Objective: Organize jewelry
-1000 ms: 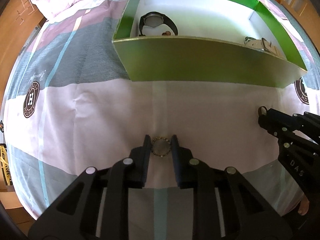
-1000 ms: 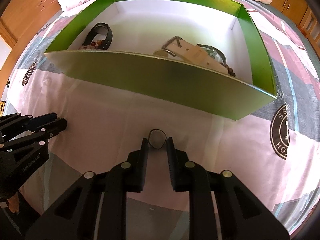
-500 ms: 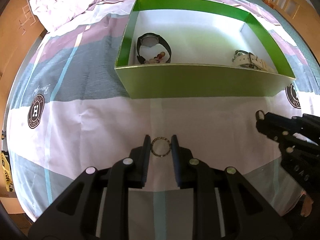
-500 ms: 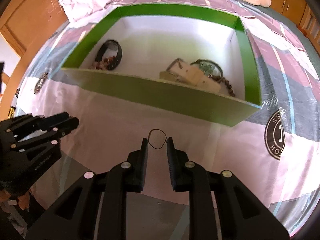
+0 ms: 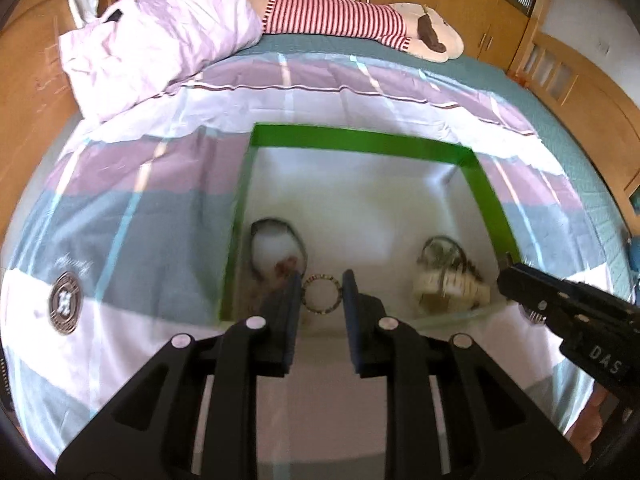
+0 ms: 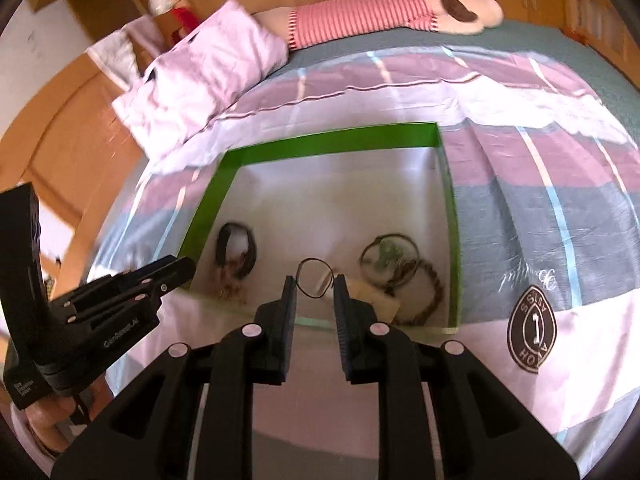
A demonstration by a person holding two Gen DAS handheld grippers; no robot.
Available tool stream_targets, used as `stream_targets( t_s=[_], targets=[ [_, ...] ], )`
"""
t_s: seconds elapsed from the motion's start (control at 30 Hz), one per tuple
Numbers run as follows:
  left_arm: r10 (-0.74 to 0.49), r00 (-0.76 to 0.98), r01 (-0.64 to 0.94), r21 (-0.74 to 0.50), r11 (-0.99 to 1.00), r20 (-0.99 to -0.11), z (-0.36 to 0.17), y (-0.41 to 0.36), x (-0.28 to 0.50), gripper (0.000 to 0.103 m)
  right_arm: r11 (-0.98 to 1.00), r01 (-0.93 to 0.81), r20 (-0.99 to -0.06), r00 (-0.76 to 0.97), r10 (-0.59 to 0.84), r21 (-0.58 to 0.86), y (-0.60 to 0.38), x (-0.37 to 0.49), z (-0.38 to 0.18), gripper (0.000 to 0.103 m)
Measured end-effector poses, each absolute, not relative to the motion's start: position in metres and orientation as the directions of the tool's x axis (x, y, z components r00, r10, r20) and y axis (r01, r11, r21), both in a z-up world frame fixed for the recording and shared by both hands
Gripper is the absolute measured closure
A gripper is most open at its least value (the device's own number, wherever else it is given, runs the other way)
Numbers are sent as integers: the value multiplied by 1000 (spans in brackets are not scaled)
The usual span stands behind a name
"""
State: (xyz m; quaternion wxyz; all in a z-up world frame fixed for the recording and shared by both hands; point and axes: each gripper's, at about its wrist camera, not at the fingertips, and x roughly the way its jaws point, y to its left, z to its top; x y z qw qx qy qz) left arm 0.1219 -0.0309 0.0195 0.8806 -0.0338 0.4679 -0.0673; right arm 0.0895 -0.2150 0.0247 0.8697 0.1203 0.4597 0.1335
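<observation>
On my left camera I see the left gripper (image 5: 322, 294) pinching a beaded ring bracelet (image 5: 322, 294) between its tips, held above the near left part of the green box (image 5: 360, 140). My right camera shows what that view cannot: the right gripper (image 6: 315, 280) clamped on a thin dark wire hoop (image 6: 315, 278), over the box's near edge. It also shows a dark watch (image 6: 236, 250) and a coiled bead strand (image 6: 432, 288) more clearly inside.
</observation>
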Motion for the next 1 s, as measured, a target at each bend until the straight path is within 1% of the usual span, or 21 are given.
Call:
stream_targets(
  t_s=[0.13,0.23,0.33,0.37,0.4,0.43,0.47,0.53,0.57,0.6,0.63,0.67,0.7,0.73,0.8,0.83,0.87,0.9,1.0],
  targets=[
    [-151,510,87,-124,988,-847,1,-42,148,82,946,-44,-795,530,295,322,-227,112,5,83],
    [-159,476,87,-134,987,-865,-12,-48,158,82,949,-11,-806,526,273,315,-235,121,-4,83],
    [-142,457,87,-115,990,-878,-23,-50,161,82,950,8,-816,515,262,311,-236,129,-14,83],
    [-142,452,85,-116,990,-881,-26,-49,162,81,951,17,-820,511,257,309,-235,131,-16,80],
    [-144,443,82,-120,989,-885,-28,-47,162,77,951,27,-825,505,254,309,-235,132,-17,70],
    [-148,436,80,-126,989,-888,-30,-46,162,67,950,30,-825,504,255,312,-234,132,-18,64],
    [-149,441,78,-128,989,-885,-29,-44,161,63,948,31,-821,509,258,317,-234,130,-16,56],
    [-136,454,74,-115,991,-881,-24,-42,157,62,950,27,-812,526,251,311,-233,126,-10,51],
    [-131,461,71,-111,991,-878,-19,-40,154,60,951,21,-806,536,249,308,-233,122,-6,46],
    [-134,468,68,-116,991,-873,-14,-39,150,58,951,17,-798,548,251,310,-233,116,-1,38],
    [-140,488,61,-127,990,-861,-7,-37,144,50,950,17,-790,560,250,313,-234,111,4,34],
    [-140,505,54,-131,990,-852,-2,-35,140,44,950,20,-778,580,243,312,-235,104,9,27],
    [-134,537,43,-132,990,-833,8,-34,131,42,951,23,-768,595,235,309,-236,98,14,19],
    [-127,562,40,-127,991,-818,15,-34,124,39,955,24,-755,617,220,297,-236,88,19,16],
    [-119,596,55,-107,993,-794,28,-37,110,24,965,15,-742,643,190,260,-232,75,25,6],
    [-118,607,65,-100,993,-786,32,-38,104,11,977,1,-744,648,163,215,-226,69,27,5],
    [-91,625,57,-71,996,-775,37,-39,97,11,985,-18,-750,645,144,174,-221,65,27,1],
    [-56,638,47,-34,998,-768,40,-39,91,10,989,-28,-753,645,131,148,-218,64,28,1],
    [-9,643,46,27,999,-766,42,-40,84,3,997,-46,-743,664,77,62,-213,56,27,1]
  ],
)
